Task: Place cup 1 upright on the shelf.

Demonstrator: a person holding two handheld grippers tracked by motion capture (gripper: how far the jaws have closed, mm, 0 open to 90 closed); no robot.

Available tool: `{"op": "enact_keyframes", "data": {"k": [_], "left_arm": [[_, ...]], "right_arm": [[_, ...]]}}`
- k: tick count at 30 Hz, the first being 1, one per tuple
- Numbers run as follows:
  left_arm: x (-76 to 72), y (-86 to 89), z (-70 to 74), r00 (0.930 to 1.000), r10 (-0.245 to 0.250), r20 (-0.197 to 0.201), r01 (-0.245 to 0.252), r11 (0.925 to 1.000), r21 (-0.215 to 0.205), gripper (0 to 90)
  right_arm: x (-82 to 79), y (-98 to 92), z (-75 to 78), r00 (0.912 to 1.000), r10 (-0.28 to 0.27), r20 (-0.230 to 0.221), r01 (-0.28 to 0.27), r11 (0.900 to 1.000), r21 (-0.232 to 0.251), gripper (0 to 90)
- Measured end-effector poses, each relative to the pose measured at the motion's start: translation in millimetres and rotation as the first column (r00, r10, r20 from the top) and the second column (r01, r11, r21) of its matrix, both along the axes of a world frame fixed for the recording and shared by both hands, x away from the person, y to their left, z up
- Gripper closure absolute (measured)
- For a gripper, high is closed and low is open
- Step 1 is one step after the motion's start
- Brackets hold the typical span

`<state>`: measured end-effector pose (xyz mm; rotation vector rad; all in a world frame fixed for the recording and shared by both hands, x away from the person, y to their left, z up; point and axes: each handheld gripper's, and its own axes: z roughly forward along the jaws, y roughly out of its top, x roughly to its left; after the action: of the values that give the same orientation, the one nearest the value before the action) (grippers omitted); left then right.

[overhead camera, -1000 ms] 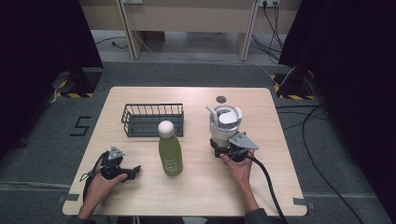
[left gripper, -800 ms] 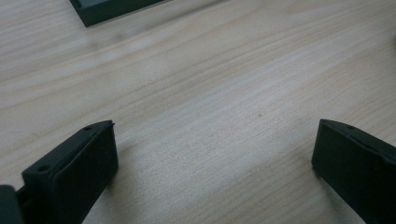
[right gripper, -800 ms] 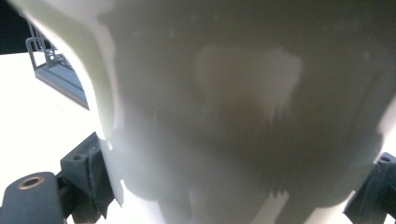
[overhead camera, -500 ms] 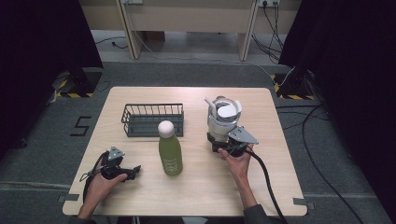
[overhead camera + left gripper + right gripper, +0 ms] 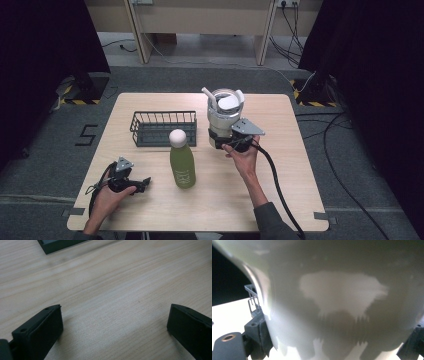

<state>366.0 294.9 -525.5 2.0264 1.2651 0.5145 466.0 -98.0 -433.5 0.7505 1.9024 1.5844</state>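
My right gripper [image 5: 221, 140] is shut on the lower body of a white jug [image 5: 223, 114] with a clear top and a spout, beyond the table's middle. In the right gripper view the jug's white wall [image 5: 342, 297] bulges between the two jaws of that gripper [image 5: 337, 338]. My left gripper [image 5: 140, 184] rests at the front left of the table, held by a hand. Seen from the left gripper view, it [image 5: 115, 322] is open over bare wood with nothing between its jaws.
A green bottle [image 5: 182, 161] with a white cap stands upright in the middle, between the two grippers. A black wire basket [image 5: 163, 128] sits behind it to the left, close to the jug; its corner [image 5: 60, 244] and its wires [image 5: 251, 298] show in the gripper views.
The right gripper has carried the white jug away from the person and slightly left, toward the basket. The left gripper has stayed in place.
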Motion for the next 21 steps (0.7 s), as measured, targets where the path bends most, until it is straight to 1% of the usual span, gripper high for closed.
{"op": "enact_keyframes", "data": {"k": [1, 2, 5, 7, 8, 9, 13, 15, 16, 17, 19, 21], "left_arm": [[0.0, -0.1, 0.0, 1.0, 0.0, 0.0, 0.0, 1.0, -0.001, 0.0], [0.0, -0.1, 0.0, 1.0, 0.0, 0.0, 0.0, 1.0, -0.001, 0.0], [0.0, 0.0, 0.0, 1.0, 0.0, 0.0, 0.0, 1.0, 0.0, 0.0], [0.0, 0.0, 0.0, 1.0, 0.0, 0.0, 0.0, 1.0, 0.0, 0.0], [0.0, 0.0, 0.0, 1.0, 0.0, 0.0, 0.0, 1.0, 0.0, 0.0], [0.0, 0.0, 0.0, 1.0, 0.0, 0.0, 0.0, 1.0, 0.0, 0.0], [0.0, 0.1, 0.1, 1.0, -0.001, -0.001, 0.001, 1.0, 0.0, 0.0], [0.0, 0.0, 0.2, 1.0, -0.001, -0.001, 0.001, 1.0, 0.0, 0.0], [0.0, 0.0, 0.2, 1.0, -0.001, -0.001, 0.001, 1.0, 0.0, 0.0], [-0.1, 0.0, 0.2, 1.0, -0.001, -0.001, 0.001, 1.0, -0.001, 0.0], [0.0, 0.0, 0.2, 1.0, -0.001, -0.001, 0.001, 1.0, -0.001, 0.0], [0.0, 0.1, 0.2, 1.0, -0.001, -0.001, 0.001, 1.0, 0.0, 0.0]], "right_arm": [[3.9, 6.0, 5.8, 0.9999, 0.013, 0.002, -0.013, 1.0, -0.007, 11.0], [3.9, 6.0, 5.8, 0.9999, 0.013, 0.002, -0.013, 1.0, -0.007, 11.0], [10.3, 15.0, 14.7, 0.9993, 0.035, 0.011, -0.035, 0.999, -0.023, 11.0], [16.5, 21.9, 21.5, 0.9989, 0.047, 0.005, -0.047, 0.999, -0.012, 11.0], [16.5, 21.9, 21.5, 0.9989, 0.047, 0.005, -0.047, 0.999, -0.012, 11.0], [21.8, 26.4, 25.8, 0.9985, 0.055, 0.011, -0.055, 0.998, -0.013, 11.0], [28.2, 32.9, 30.4, 0.9982, 0.06, 0.007, -0.06, 0.998, -0.009, 11.0], [33.0, 40.2, 34.0, 0.9977, 0.067, 0.0, -0.067, 0.998, 0.005, 11.0], [33.0, 40.2, 34.0, 0.9977, 0.067, 0.0, -0.067, 0.998, 0.005, 11.0], [35.4, 45.3, 36.4, 0.9973, 0.074, -0.004, -0.074, 0.997, 0.006, 11.0], [36.8, 47.8, 37.9, 0.997, 0.077, 0.002, -0.077, 0.997, 0.005, 11.0], [39.8, 55.1, 42.9, 0.9961, 0.089, 0.001, -0.089, 0.996, 0.003, 11.0]]}}
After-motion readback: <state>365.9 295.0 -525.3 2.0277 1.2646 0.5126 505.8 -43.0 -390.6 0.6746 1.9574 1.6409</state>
